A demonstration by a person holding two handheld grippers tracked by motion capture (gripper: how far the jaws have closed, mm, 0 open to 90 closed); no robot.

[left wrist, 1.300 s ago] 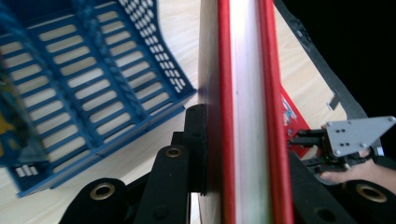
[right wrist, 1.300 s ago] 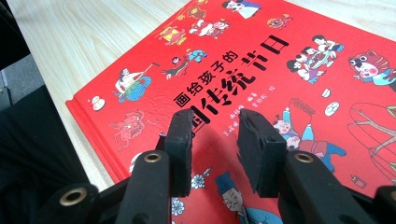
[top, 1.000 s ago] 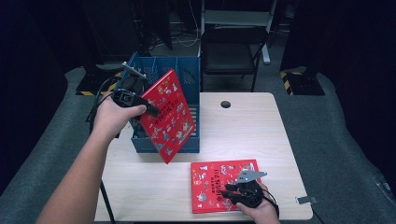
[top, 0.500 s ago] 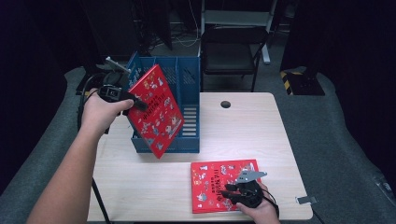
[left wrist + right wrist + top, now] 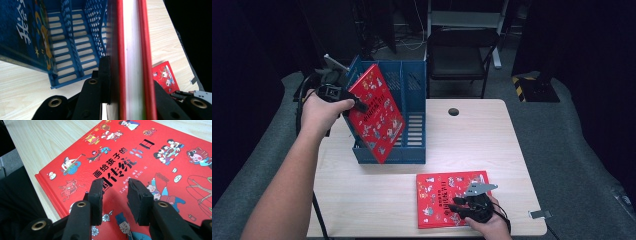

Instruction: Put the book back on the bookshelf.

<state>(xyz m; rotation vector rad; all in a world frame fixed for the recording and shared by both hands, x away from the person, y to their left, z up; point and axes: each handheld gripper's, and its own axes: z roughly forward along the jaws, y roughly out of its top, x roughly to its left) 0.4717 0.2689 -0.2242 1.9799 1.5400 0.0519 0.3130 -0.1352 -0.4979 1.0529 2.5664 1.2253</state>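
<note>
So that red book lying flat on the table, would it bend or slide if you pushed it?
The red picture book looks like a hardcover with thick board edges, so probably stiff, not floppy. Its glossy cover on the smooth wooden table suggests it would slide easily. The right tool, jaws apart with nothing between them, sits low over its cover.

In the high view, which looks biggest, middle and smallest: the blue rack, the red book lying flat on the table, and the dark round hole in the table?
1. Blue rack, the biggest.
2. Red book lying flat, in the middle.
3. Dark round hole, by far the smallest.
</note>
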